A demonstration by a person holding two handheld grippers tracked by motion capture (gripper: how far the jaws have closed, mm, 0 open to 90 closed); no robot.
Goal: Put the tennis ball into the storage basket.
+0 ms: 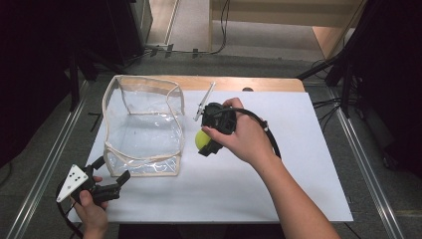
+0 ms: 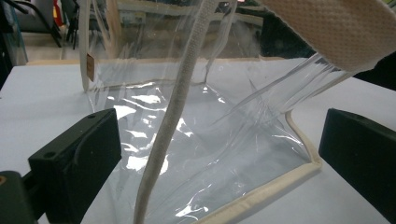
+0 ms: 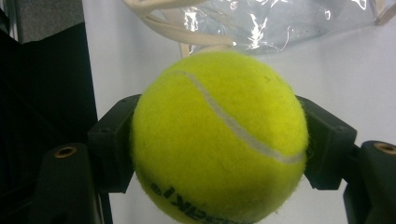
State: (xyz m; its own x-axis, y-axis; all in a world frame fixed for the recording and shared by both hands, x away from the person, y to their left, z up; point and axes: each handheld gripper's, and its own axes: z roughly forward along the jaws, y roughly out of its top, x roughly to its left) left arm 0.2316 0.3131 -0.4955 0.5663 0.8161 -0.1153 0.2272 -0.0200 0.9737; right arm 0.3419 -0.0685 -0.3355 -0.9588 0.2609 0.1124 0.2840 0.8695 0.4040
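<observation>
At the lower left of the high view, my left gripper [image 1: 110,185] rests low on the desk [image 1: 298,164] with its jaws spread wide and nothing between them; in the left gripper view they stand either side of the near corner of the clear bag [image 2: 196,140], not pressing it. Further in, near the middle of the high view, my right gripper [image 1: 205,144] is clenched on the tennis ball [image 1: 201,139], one jaw on each side across its widest part, as the right gripper view shows [image 3: 219,140]. The ball sits just beside the bag's right wall [image 1: 174,124], outside it. I judge the ball light, springy and fuzzy, so it grips well at the middle but could roll if let go on the white sheet. The bag looks thin, floppy and slick, with a stiffer cream trim [image 2: 261,196]; that trim is the place to take hold. The bag stands open at the top and I see nothing inside it
</observation>
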